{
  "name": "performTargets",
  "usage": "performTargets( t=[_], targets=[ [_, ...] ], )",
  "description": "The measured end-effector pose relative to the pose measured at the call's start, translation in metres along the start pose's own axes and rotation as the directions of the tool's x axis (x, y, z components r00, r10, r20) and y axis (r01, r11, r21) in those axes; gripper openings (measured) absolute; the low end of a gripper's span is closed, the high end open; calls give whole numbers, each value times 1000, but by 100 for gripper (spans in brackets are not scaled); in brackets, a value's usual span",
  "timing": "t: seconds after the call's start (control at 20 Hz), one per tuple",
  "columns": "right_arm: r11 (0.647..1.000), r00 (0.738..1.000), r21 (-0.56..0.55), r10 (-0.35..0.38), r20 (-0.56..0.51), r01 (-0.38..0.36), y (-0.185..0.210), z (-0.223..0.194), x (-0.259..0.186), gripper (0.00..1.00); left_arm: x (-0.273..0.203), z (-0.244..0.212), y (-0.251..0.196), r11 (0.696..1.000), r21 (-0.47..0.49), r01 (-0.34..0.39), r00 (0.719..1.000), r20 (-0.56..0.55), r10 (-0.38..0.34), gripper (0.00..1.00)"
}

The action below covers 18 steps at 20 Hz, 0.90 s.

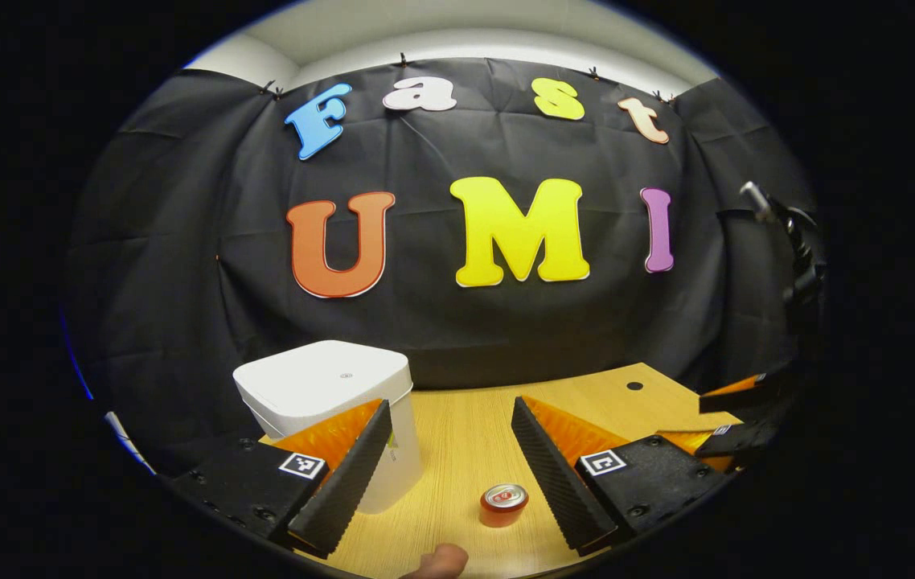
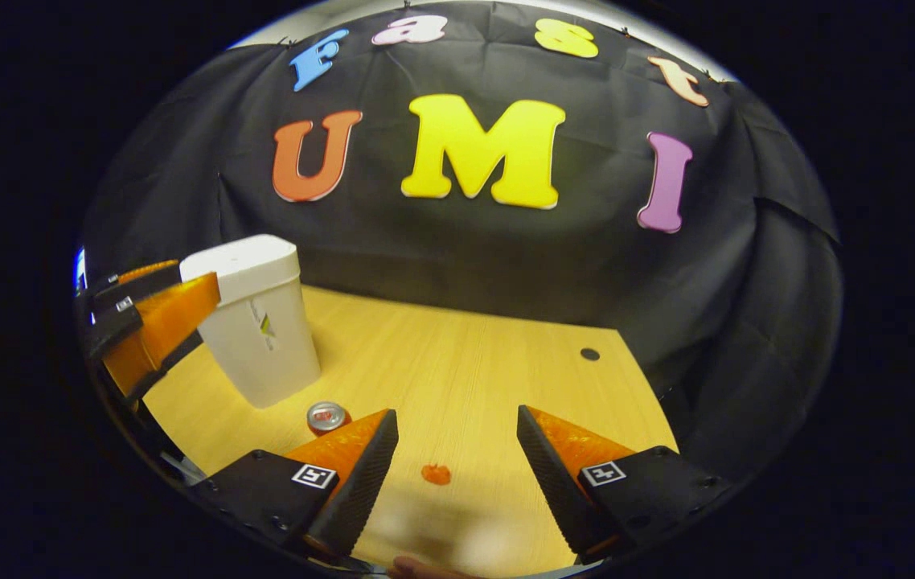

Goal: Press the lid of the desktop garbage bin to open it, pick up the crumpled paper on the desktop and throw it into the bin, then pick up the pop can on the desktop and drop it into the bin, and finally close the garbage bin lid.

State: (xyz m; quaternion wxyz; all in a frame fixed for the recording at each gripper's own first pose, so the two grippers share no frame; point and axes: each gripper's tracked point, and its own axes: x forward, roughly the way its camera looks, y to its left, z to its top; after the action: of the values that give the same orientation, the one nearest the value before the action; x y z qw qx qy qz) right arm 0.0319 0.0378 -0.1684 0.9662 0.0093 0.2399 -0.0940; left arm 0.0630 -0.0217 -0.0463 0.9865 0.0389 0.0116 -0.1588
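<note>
**Both grippers released above desktop; bin lid down, can upright**

Left gripper: held low over the wooden desktop, pointed toward the back wall, fingers spread wide, nothing between them. Seen from the right gripper view at far left, raised beside the garbage bin and partly overlapping its upper left side; contact with the bin could not be told.

Right gripper: held low over the desktop, angled downward, fingers spread wide, nothing gripped. Seen in the left gripper view at the far right edge, fingers apart.

Garbage bin: white, standing at the left rear of the desktop, lid flat and closed. Partly hidden behind the left finger in the left gripper view.

Pop can: red, upright on the desktop, in front of the bin and to its right, lying low between the left gripper's fingers but touched by neither. In the right gripper view, located just beyond the tip of that gripper's left finger, near the bin's base.

Other items: small orange spot on the desktop between the right gripper's fingers; dark round hole in the desktop near the right rear corner. Fingertip of a person at the bottom edge of the left gripper view.
</note>
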Motion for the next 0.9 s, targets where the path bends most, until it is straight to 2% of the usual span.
performTargets(
  t=[0.2,0.35,0.55,0.65,0.75,0.85,0.9],
  targets=[
    [1000,982,-6,4,-188,-5,7,-53,38,94,8,-19,5,999,30,10,1000,-30,-9,99],
    [1000,972,0,-3,-236,3,12,-62,53,94,17,-26,21,999,36,-15,998,-56,17,99],
    [999,976,-32,1,-219,-8,23,-50,56,94,42,-8,42,999,-19,-45,998,-37,45,98],
    [999,981,-52,6,-196,-16,28,-40,55,92,62,1,57,996,1,-87,996,-25,87,98],
    [998,985,-54,17,-174,-27,33,-31,53,82,77,8,68,993,31,-117,993,-25,118,98],
    [997,989,-66,24,-146,-34,36,-21,52,82,92,12,68,994,37,-107,994,-24,108,95],
    [997,990,-74,21,-136,-32,36,-18,52,83,100,14,71,993,41,-109,993,-29,110,90]
  ],
)
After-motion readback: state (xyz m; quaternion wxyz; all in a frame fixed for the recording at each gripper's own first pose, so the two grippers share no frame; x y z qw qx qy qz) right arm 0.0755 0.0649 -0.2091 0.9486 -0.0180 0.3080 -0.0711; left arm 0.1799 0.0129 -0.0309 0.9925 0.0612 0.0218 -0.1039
